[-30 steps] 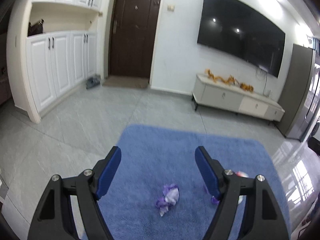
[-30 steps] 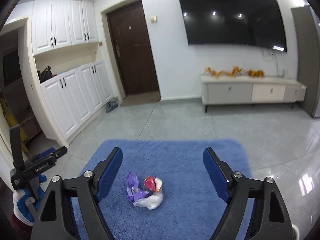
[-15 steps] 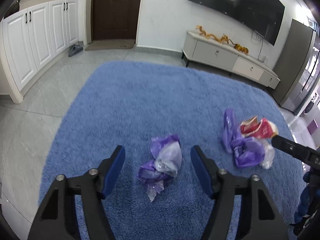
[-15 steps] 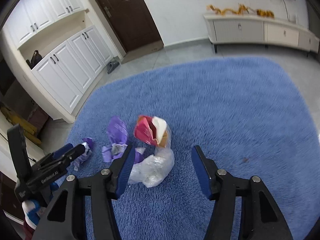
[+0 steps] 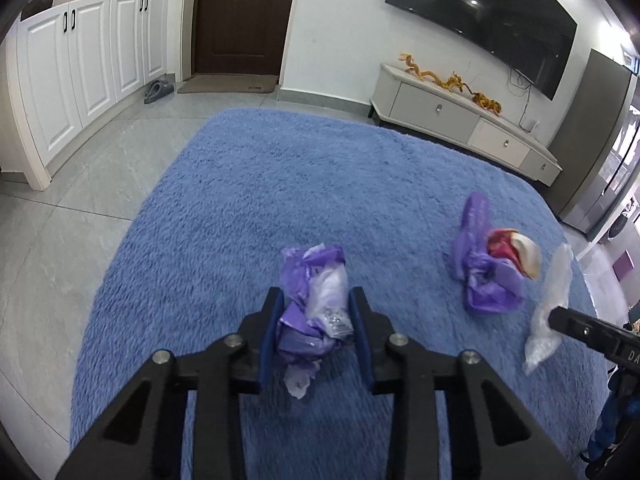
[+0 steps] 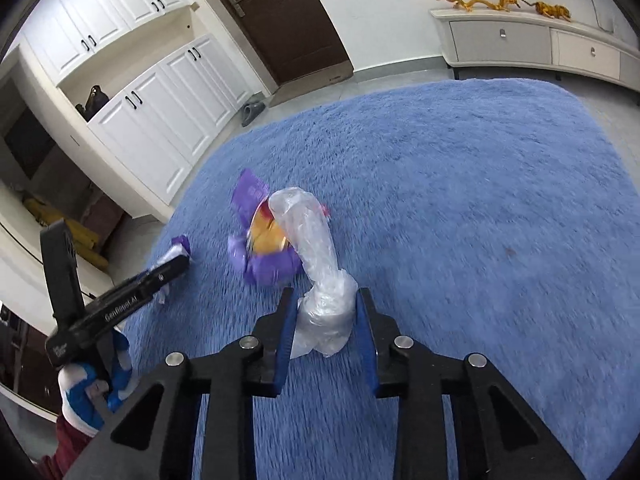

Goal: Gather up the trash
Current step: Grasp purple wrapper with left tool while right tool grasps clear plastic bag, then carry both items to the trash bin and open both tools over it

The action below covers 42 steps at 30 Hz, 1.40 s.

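Observation:
On the blue rug, my left gripper is closing its jaws, and the blue pads touch both sides of a crumpled purple and white wrapper. To the right lies a purple bag with a red and white wrapper. My right gripper is also closing, its pads pressing on the lower end of a clear plastic bag. That bag's upper end arches over the purple bag and its red and yellow wrapper. Each gripper shows at the edge of the other's view: right gripper, left gripper.
Grey tiled floor surrounds the rug. White cupboards stand at the left, a dark door behind, a low TV cabinet along the back wall. A gloved hand holds the left gripper.
Both grippers have come down close to the rug. Their jaws have narrowed from wide apart to touching the trash: left on the purple wrapper, right on the clear bag.

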Available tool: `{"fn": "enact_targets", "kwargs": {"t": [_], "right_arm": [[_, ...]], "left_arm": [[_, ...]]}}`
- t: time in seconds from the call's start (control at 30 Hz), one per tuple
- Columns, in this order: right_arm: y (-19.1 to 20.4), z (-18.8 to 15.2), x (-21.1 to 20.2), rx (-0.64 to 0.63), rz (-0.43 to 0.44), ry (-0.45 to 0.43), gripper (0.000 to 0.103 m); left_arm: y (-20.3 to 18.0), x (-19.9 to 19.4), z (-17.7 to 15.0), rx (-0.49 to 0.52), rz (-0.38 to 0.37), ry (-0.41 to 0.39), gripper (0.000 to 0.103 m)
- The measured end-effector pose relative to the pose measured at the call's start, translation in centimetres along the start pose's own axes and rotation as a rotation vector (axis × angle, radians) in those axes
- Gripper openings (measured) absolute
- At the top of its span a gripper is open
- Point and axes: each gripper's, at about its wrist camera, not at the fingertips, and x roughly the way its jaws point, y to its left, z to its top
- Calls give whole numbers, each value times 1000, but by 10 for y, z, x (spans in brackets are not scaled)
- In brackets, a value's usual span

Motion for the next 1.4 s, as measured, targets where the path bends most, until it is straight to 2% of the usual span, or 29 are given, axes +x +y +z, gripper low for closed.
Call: {"fn": "enact_targets", "kwargs": {"t": [0.23,0.47,0.8,1.07,1.4], "right_arm": [[-9,-29,-63,-6,-56,-62,29],[-30,-47,-142,43,-103,-192,29],[-61,-92,-242,100,-208,-333,29],[-86,-124,-289,132,-280,-388,29],[-142,-159,-317,250,-289,-437,29]], "left_arm": [[-14,-48,-15,21,-16,-55,31],[-49,-95,-28,66,-69,-107,31],[-135,-147,-54,253,-93,-180,31],[-214,-170,-77,410,-135,-209,31],[-286,-169,-95,545,-147,-190,31]]}}
